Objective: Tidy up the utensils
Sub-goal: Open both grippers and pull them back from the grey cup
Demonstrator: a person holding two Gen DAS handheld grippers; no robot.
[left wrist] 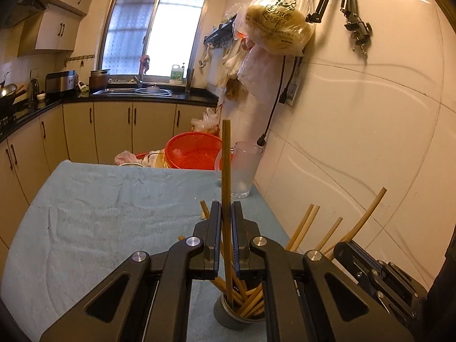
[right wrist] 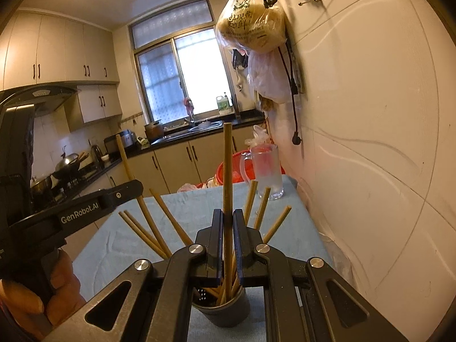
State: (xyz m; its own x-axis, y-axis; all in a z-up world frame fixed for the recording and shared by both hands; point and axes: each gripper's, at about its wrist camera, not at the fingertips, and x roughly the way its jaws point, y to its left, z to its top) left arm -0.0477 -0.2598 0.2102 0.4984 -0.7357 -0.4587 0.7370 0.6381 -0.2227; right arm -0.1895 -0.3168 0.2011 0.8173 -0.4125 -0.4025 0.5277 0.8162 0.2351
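Observation:
A grey utensil cup (left wrist: pixel 232 315) stands on the blue cloth and holds several wooden chopsticks (left wrist: pixel 302 228) fanned outward. My left gripper (left wrist: pixel 226 208) is shut on one upright chopstick (left wrist: pixel 226 165) whose lower end sits in the cup. In the right wrist view the same cup (right wrist: pixel 225 310) holds several chopsticks (right wrist: pixel 159 228). My right gripper (right wrist: pixel 227 215) is shut on another upright chopstick (right wrist: pixel 227 171) that reaches into the cup. The left gripper's body (right wrist: pixel 85 211) shows at the left, the right gripper's body (left wrist: pixel 379 273) at the lower right of the left wrist view.
A frosted glass mug (left wrist: pixel 245 169) stands at the table's far right by the tiled wall (left wrist: pixel 356 142). A red basket (left wrist: pixel 193 151) and plastic bags lie beyond the far edge. One chopstick (left wrist: pixel 204 209) lies on the cloth (left wrist: pixel 99 208). Bags hang on the wall.

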